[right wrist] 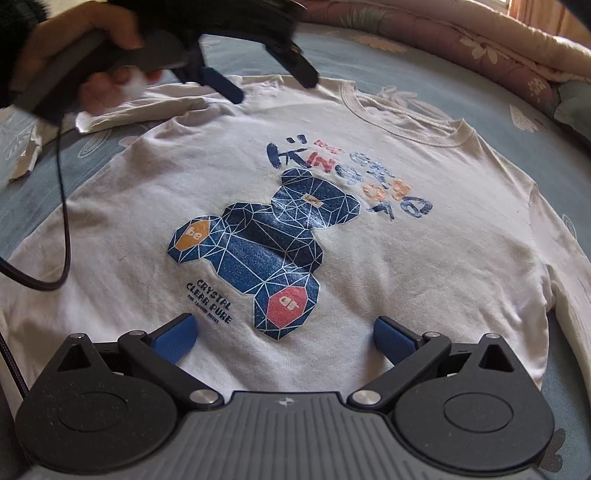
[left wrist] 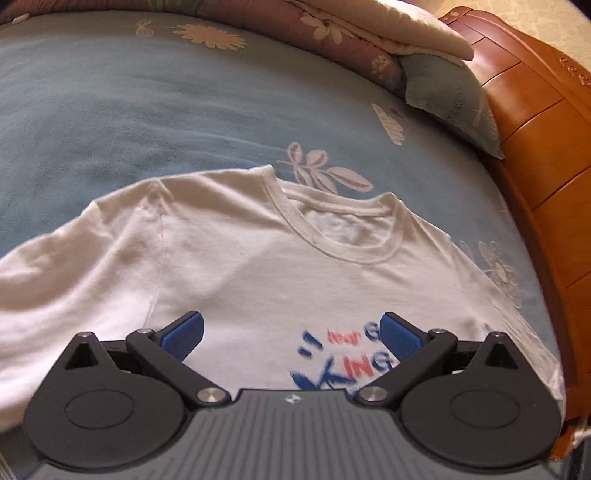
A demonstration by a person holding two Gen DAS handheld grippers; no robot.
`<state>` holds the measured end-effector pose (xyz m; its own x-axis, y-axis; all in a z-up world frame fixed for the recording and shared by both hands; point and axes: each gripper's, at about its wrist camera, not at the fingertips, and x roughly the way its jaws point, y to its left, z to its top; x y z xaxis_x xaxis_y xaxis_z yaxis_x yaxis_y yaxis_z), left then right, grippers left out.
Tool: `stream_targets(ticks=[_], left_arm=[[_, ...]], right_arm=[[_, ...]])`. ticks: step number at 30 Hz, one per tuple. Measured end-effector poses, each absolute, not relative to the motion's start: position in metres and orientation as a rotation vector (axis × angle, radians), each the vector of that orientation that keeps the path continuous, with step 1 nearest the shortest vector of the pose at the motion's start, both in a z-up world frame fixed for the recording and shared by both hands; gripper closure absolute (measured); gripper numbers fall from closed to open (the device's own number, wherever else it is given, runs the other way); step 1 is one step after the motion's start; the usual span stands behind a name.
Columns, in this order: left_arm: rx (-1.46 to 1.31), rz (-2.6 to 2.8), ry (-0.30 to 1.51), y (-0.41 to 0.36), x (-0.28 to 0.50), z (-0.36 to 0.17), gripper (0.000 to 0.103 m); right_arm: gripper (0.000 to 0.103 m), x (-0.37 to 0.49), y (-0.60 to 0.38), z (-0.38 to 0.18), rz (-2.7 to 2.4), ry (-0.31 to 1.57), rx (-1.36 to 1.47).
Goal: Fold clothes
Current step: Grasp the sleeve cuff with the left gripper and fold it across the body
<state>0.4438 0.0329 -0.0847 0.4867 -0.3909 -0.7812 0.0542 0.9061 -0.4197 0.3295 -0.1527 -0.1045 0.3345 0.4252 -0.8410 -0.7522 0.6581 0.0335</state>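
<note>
A white long-sleeved shirt (right wrist: 406, 266) with a blue geometric bear print (right wrist: 266, 243) lies flat, front up, on a blue floral bedsheet (left wrist: 129, 103). In the left wrist view the shirt (left wrist: 229, 258) shows its collar (left wrist: 343, 229) and upper chest. My left gripper (left wrist: 291, 336) hovers open over the chest, above the lettering. The right wrist view also shows this left gripper (right wrist: 277, 83), held in a person's hand (right wrist: 66, 44) near the shirt's far left shoulder. My right gripper (right wrist: 284, 338) is open over the shirt's lower part, nothing between its fingers.
A wooden headboard (left wrist: 546, 155) runs along the right of the bed. A grey-blue pillow (left wrist: 454, 99) and a folded floral quilt (left wrist: 332, 33) lie at the far edge. A black cable (right wrist: 64, 221) hangs from the left gripper across the shirt's left side.
</note>
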Motion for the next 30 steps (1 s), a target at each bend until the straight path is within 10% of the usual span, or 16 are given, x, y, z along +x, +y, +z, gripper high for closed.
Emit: stream_targets(ticks=[30], left_arm=[[-0.914,0.247,0.79,0.243,0.266,-0.116,0.001]], right_arm=[[0.0,0.355,-0.002,-0.073,0.865,1.007,-0.472]])
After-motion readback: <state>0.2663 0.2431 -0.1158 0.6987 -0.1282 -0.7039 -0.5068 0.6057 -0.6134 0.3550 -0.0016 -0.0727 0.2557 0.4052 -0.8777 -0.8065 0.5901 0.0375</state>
